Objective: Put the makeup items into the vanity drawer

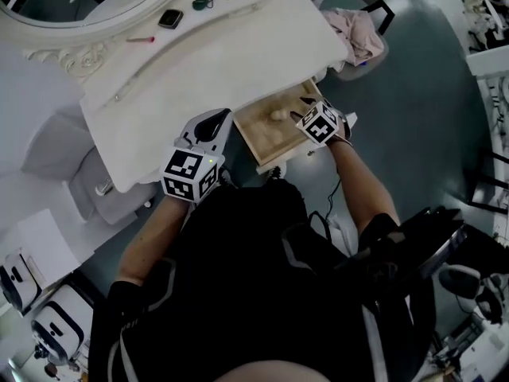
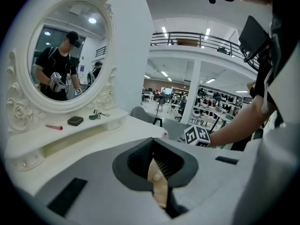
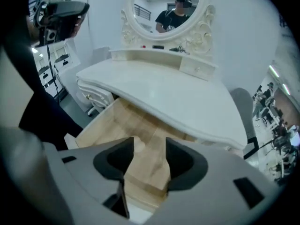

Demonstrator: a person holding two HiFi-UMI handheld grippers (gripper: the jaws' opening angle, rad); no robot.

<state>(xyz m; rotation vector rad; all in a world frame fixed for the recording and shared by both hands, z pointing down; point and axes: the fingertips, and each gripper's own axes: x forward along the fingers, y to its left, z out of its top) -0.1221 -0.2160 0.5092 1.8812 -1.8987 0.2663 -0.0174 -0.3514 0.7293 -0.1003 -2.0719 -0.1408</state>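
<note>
Grippers both at table's near edge. Right gripper [image 3: 149, 144] over open drawer [image 1: 258, 138], jaws apart, nothing between. Beige puff [image 1: 277, 115] in drawer just beside it. Left gripper [image 2: 152, 143] clenched, empty, at tabletop [image 1: 238, 54] edge. Other items far across top, on shelf under mirror [image 2: 70, 55]: lipstick [image 1: 141, 39], long axis along shelf, compact [image 1: 169, 18], curler [image 1: 205, 1]. Left gripper judged nearer; items lie ahead, slightly left.
</note>
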